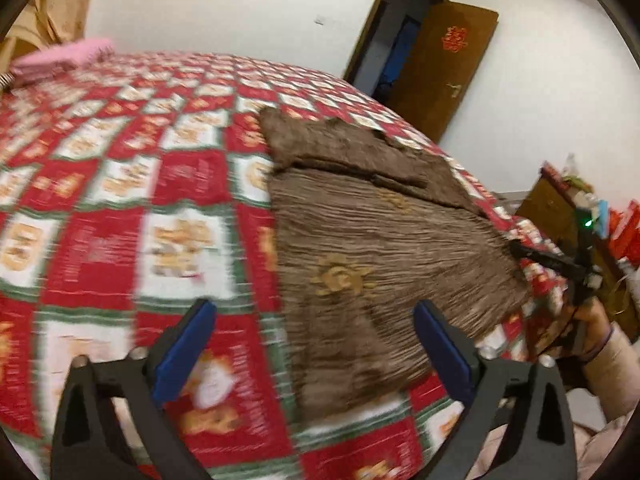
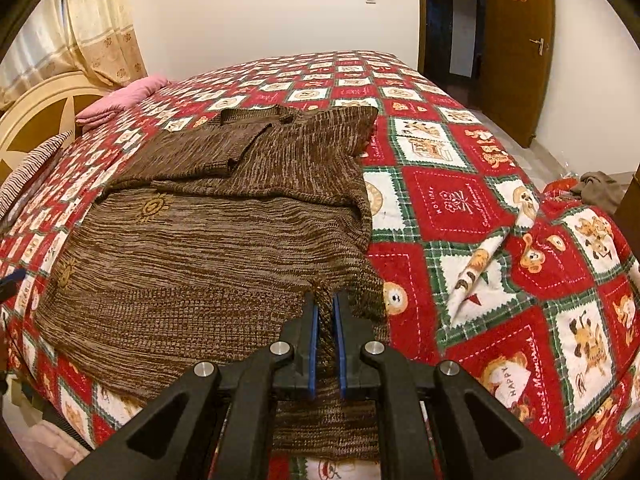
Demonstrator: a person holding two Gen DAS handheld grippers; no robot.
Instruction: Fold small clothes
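Ribbed brown knit sweater [image 2: 208, 264] on quilted patchwork bedspread [image 2: 460, 208]; right claw [image 2: 325, 320] pinches hem.

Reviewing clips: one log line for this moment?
left gripper: open, empty | right gripper: shut on brown sweater hem | bedspread: underneath

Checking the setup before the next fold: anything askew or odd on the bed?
Mostly fine. The brown knit sweater lies flat, one sleeve folded across the chest. The red patchwork quilt has a raised pleat beside the sweater. The right gripper pinches the hem corner, lifting it.
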